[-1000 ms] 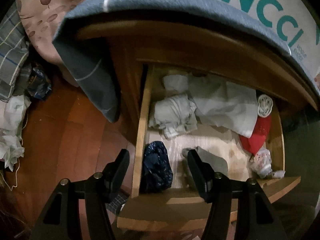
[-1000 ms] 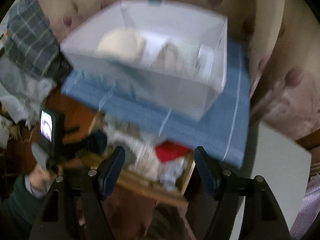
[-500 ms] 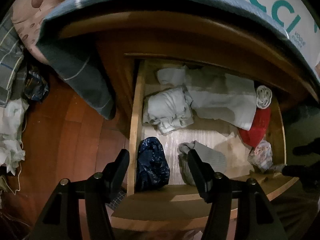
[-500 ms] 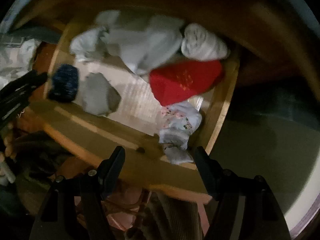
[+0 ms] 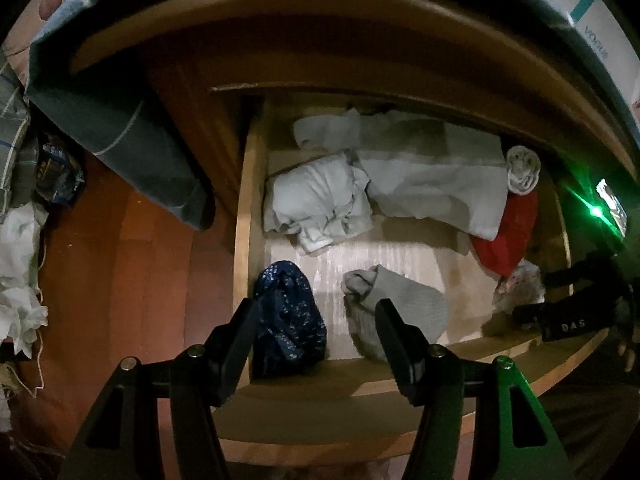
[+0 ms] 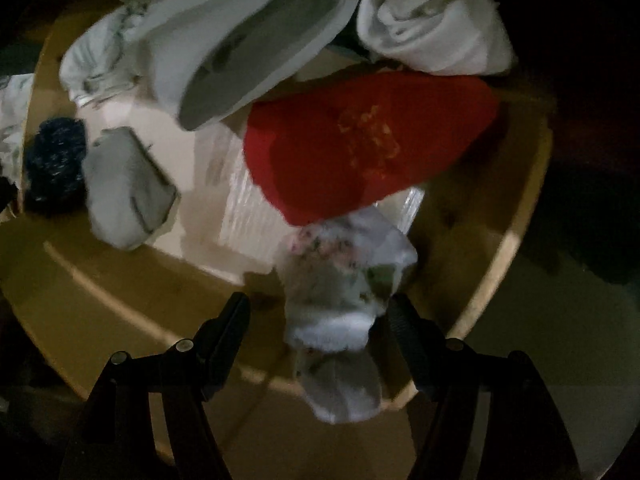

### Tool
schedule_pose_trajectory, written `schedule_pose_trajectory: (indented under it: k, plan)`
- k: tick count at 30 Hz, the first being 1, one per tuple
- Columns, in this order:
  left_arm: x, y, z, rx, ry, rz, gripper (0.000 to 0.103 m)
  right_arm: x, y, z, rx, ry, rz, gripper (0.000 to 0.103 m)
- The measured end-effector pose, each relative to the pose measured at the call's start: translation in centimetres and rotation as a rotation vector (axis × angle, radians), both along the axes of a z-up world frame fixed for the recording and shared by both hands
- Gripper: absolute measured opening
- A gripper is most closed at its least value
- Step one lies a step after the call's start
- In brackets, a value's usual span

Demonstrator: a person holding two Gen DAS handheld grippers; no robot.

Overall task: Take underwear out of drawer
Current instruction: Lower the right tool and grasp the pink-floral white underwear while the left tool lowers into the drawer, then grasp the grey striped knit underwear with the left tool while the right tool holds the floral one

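Note:
The wooden drawer [image 5: 243, 200] stands pulled out, with clothes loose inside. My left gripper [image 5: 314, 320] hangs open over its front left corner, above a dark blue patterned piece of underwear [image 5: 288, 312] and a grey piece [image 5: 404, 304]. At the front right, white floral underwear [image 6: 340, 276] droops over the drawer's front rim [image 6: 120, 280]. My right gripper [image 6: 318, 312] is open and straddles it, pads not pressing. A red garment [image 6: 360, 148] lies just behind. In the left wrist view the right gripper [image 5: 534, 296] reaches in beside the floral piece [image 5: 516, 286].
Folded white garments [image 5: 420, 184] and a rolled white item [image 5: 522, 168] fill the drawer's back. A blue-grey cloth [image 5: 120, 128] hangs over the cabinet top under a white box [image 5: 580, 4]. Loose clothes [image 5: 20, 240] lie on the wooden floor [image 5: 120, 260] at the left.
My right gripper dropped from above the white box down to the drawer's front right corner and now straddles the floral underwear. It has come into the left wrist view. The left gripper barely moved.

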State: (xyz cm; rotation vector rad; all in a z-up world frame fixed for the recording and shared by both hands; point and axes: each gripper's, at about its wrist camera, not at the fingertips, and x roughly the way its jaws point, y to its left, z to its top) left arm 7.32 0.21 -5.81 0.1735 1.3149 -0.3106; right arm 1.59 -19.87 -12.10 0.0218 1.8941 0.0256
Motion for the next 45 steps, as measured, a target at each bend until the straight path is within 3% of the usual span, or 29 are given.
schedule_pose_trajectory:
  k: [6,16,20,25,29,36,40,45]
  plan:
    - [0.3,-0.3,-0.3,-0.025,0.037,0.025,0.062,0.0,0.4,-1.5,-0.030,0.031,0.035,0.072]
    - [0.2,-1.8,-1.3,0.003,0.064,0.011,0.062,0.7,2.3,-2.5,-0.052,0.059,0.110,0.074]
    - [0.2,-2.1,-1.6,0.008,0.073,0.012,0.062,0.4,3.0,-2.7,-0.099,0.059,0.173,0.054]
    - [0.1,-2.6,-2.4,0.007,0.102,0.001,0.062,0.0,2.5,-1.8,-0.111,0.024,0.153,0.034]
    - [-0.1,-3.0,-2.7,0.026,0.098,-0.029,0.062,-0.4,1.5,-0.5,-0.087,-0.041,0.061,0.027]
    - [0.1,-3.4,-3.6,-0.026,0.172,-0.025,0.062,-2.6,-0.2,2.8,0.142,-0.183,-0.209,0.027]
    - [0.0,-4.2,-3.9,-0.026,0.199,-0.049,0.071,-3.3,-1.9,5.2,0.161,-0.274,-0.296,0.027]
    - [0.6,-5.4,-5.1,-0.053,0.289,-0.034,0.073,-5.1,-3.3,7.7,0.163,-0.358,-0.359,0.027]
